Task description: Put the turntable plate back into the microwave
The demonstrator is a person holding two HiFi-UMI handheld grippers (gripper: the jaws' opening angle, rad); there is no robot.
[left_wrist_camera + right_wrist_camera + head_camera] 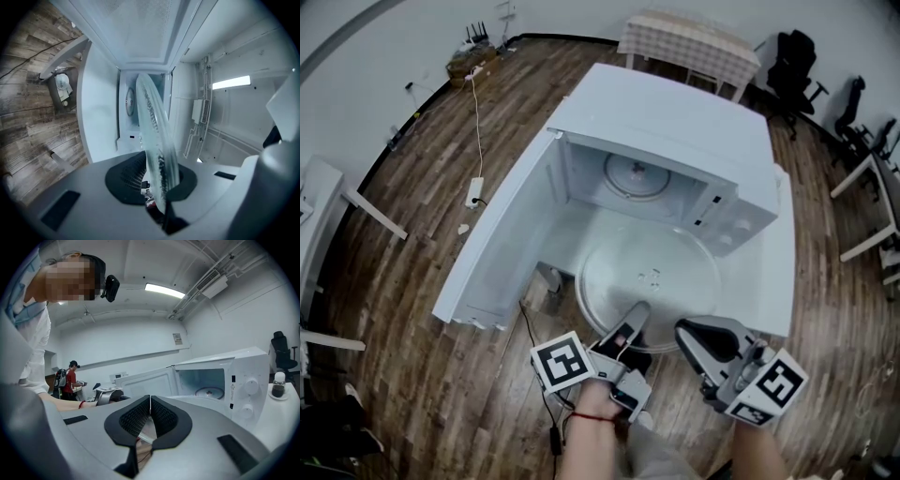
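The round glass turntable plate [649,272] hangs level in front of the white microwave [675,122], whose door [497,244] stands swung open to the left. My left gripper [636,316] is shut on the plate's near rim. In the left gripper view the plate [152,122] shows edge-on between the pads, aimed at the oven cavity. A roller ring [636,176] lies on the cavity floor. My right gripper [682,330] hovers just right of the left one, beside the plate's rim. Its pads [161,414] meet with nothing between them, and the open microwave [243,376] stands ahead of them.
The microwave sits on a white table [773,281] above a wooden floor. A power strip [474,192] with its cable lies on the floor to the left. Office chairs [792,56] and a cloth-covered table [689,42] stand behind. A small bottle [278,385] stands right of the microwave.
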